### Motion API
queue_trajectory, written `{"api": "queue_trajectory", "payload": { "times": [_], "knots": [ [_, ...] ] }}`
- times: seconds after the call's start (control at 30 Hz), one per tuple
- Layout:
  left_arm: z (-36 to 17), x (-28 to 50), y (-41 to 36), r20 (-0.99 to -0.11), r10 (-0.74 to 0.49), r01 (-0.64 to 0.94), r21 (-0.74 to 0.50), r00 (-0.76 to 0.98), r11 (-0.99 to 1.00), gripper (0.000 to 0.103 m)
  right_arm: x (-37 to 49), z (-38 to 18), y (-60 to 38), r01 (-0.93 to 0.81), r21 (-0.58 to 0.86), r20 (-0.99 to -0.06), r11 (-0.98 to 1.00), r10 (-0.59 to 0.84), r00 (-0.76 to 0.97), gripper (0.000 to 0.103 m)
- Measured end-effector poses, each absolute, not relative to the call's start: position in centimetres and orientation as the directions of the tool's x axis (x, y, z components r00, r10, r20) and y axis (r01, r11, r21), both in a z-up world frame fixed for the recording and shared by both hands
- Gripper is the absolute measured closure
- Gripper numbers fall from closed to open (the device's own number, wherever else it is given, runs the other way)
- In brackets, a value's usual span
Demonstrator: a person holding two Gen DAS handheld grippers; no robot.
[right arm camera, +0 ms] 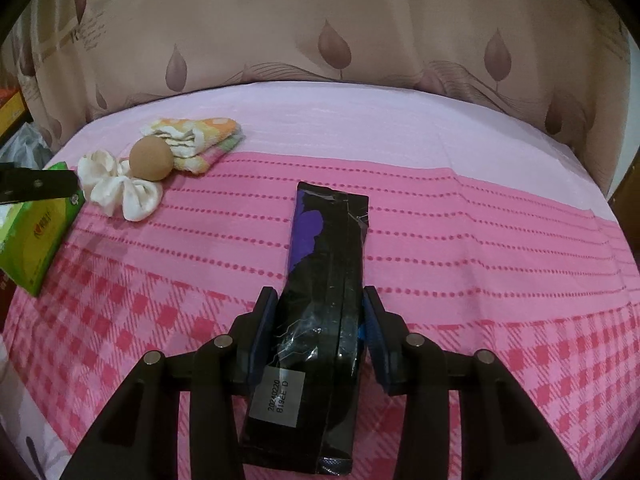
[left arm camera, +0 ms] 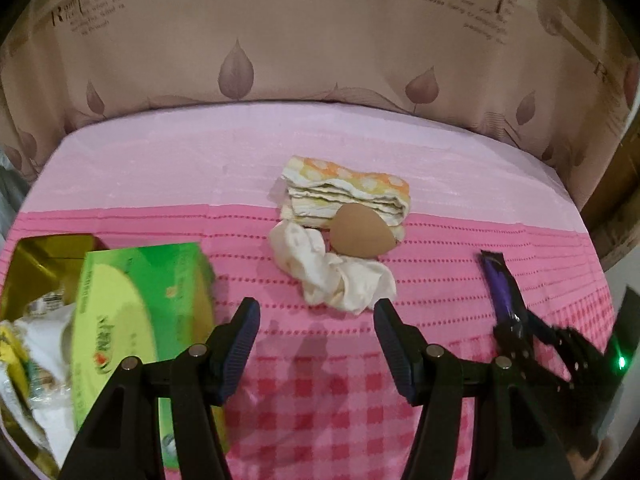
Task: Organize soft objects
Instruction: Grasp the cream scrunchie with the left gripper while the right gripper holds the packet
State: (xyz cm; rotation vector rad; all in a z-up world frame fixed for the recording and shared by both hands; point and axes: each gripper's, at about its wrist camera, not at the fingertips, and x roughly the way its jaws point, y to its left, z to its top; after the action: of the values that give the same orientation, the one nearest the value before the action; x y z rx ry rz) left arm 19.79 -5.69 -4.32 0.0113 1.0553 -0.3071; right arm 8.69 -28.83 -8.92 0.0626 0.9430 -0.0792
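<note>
In the right wrist view the right gripper [right arm camera: 320, 336] sits low in the centre of the frame, its 2 pads pressed on the sides of a long black and purple packet [right arm camera: 320, 300] that runs up from between them over the pink checked cloth [right arm camera: 500, 288] on the bench. A white sticker on the packet's near end reads "20240220 B19EE D".

In the left wrist view the left gripper [left arm camera: 316, 344] stands wide open and holds nothing (only cloth lies between its fingers). Just above its right finger lies a crumpled white rag [left arm camera: 332, 276], touching a tan egg-shaped sponge [left arm camera: 362, 232] that leans on a folded orange and yellow towel [left arm camera: 344, 192] farther up. At lower left a green tissue box [left arm camera: 136, 320] lies blurred beside a gold box [left arm camera: 36, 268]. The curtain [left arm camera: 320, 32] behind reads "Romantic feeling".
</note>
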Motion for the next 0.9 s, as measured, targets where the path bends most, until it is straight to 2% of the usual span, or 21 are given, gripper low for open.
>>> {"api": "queue_trajectory", "payload": {
  "times": [0.27, 0.3, 0.33, 0.4, 0.53, 0.9],
  "knots": [
    [-6.3, 22.4, -7.9, -0.872, -0.233, 0.274, -0.119, 0.431, 0.954, 0.044, 8.7, -9.1, -28.7, 0.093, 0.008, -0.81, 0.996, -0.048, 0.584, 0.063],
    [-6.6, 22.6, -8.1, -0.874, -0.242, 0.274, -0.132, 0.421, 0.953, 0.059, 8.7, -9.1, -28.7, 0.093, 0.007, -0.81, 0.996, -0.049, 0.584, 0.063],
    [-6.8, 22.7, -8.2, -0.874, -0.255, 0.276, -0.147, 0.414, 0.95, 0.079, 8.7, -9.1, -28.7, 0.092, 0.007, -0.81, 0.996, -0.048, 0.584, 0.063],
    [-7.4, 22.8, -8.3, -0.881, -0.247, 0.268, -0.145, 0.403, 0.952, 0.092, 8.7, -9.1, -28.7, 0.092, 0.01, -0.81, 0.996, -0.046, 0.585, 0.062],
    [-7.5, 22.5, -7.9, -0.878, -0.248, 0.269, -0.143, 0.409, 0.952, 0.096, 8.7, -9.1, -28.8, 0.091, 0.011, -0.81, 0.996, -0.045, 0.585, 0.062],
    [-5.0, 18.9, -7.5, -0.855, -0.23, 0.317, -0.082, 0.465, 0.945, 0.097, 8.7, -9.1, -28.7, 0.091, 0.011, -0.81, 0.996, -0.045, 0.585, 0.062]
  ]
}}
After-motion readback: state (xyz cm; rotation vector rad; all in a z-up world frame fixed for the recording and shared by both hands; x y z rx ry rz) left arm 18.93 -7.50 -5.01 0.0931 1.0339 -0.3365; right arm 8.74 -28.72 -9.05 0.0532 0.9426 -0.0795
